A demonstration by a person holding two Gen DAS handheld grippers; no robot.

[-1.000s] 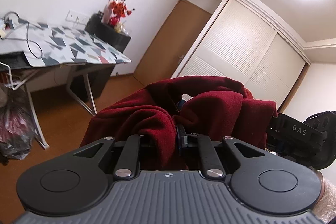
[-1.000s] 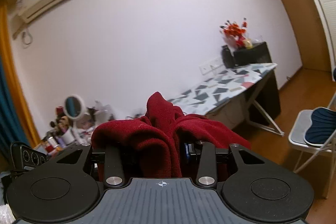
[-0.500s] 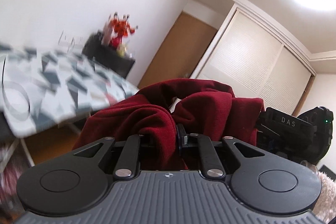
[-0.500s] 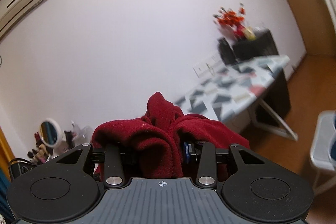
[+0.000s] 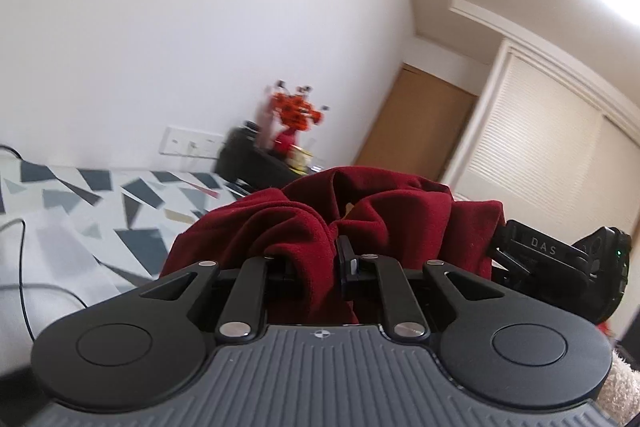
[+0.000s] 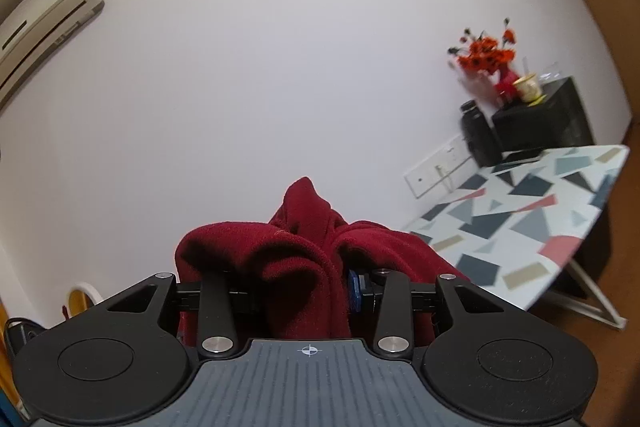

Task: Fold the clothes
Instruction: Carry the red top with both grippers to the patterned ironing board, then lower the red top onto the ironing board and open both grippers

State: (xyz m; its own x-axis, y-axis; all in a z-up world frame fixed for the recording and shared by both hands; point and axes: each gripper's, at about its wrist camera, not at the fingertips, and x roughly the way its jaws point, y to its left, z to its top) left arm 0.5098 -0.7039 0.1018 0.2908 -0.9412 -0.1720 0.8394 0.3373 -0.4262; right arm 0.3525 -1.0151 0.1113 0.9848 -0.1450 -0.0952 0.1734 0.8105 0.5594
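Observation:
A dark red fleece garment [image 5: 360,211] is bunched over my left gripper [image 5: 320,263], which is shut on a fold of it and held up high, tilted toward the wall and ceiling. My right gripper [image 6: 320,291] is shut on another bunch of the same red garment [image 6: 288,251], also raised. The cloth hides the fingertips of both grippers. The right gripper's black body [image 5: 560,267] shows at the right edge of the left wrist view, close beside the cloth.
A table with a geometric patterned cover [image 6: 532,211] stands by the white wall, with a black box and red flowers [image 6: 488,59] on it. A wooden door [image 5: 416,123] and white wardrobe doors [image 5: 560,155] are at the right. An air conditioner [image 6: 44,19] hangs high on the left.
Both grippers have risen and tilted upward with the garment; the floor, chair and table legs have dropped out of view. The grips are unchanged.

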